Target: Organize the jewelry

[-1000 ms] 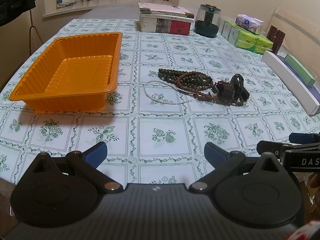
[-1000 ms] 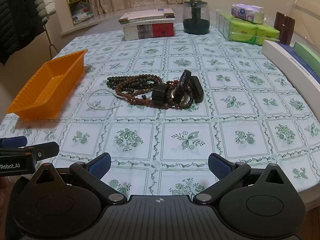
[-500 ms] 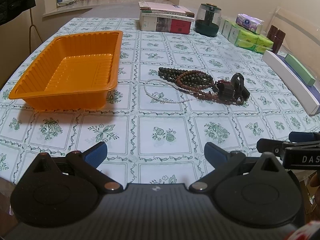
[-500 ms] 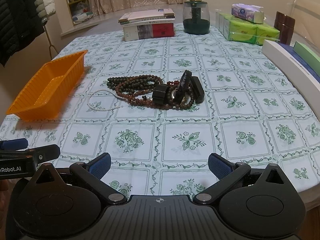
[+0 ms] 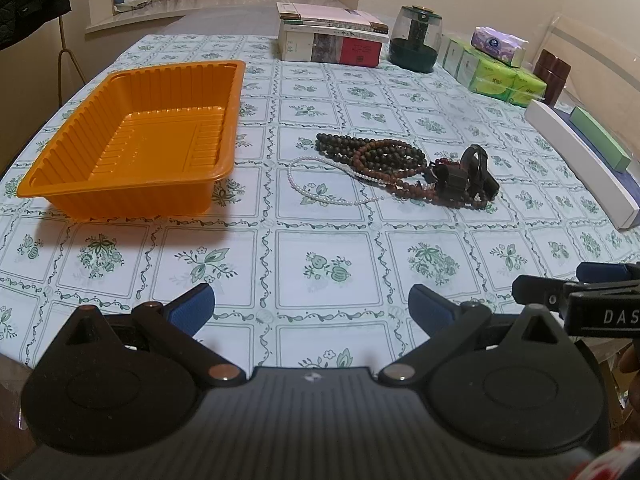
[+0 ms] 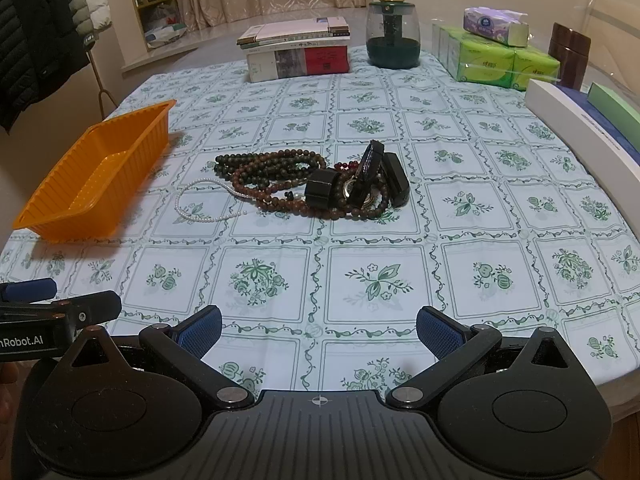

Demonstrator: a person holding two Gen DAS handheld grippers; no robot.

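Note:
A pile of jewelry lies mid-table: dark and brown bead strands (image 5: 380, 156) (image 6: 272, 176), a thin white pearl string (image 5: 312, 188) (image 6: 196, 208), and chunky black bracelets (image 5: 468, 176) (image 6: 360, 184). An empty orange tray (image 5: 136, 136) (image 6: 96, 168) sits to the left of the pile. My left gripper (image 5: 310, 308) hovers open near the front edge, well short of the jewelry, nothing between its blue pads. My right gripper (image 6: 318, 330) is open too, empty, facing the pile from the near edge.
At the far end stand stacked books (image 5: 332, 40) (image 6: 296, 52), a dark green jar (image 5: 416, 40) (image 6: 394, 36) and green tissue packs (image 5: 496, 72) (image 6: 500, 56). Long white and green boxes (image 5: 580, 160) (image 6: 584, 120) line the right edge. A floral tablecloth (image 5: 320, 264) covers the table.
Both views have shifted only slightly; the jewelry and tray sit a touch nearer in frame. Both grippers remain open and empty.

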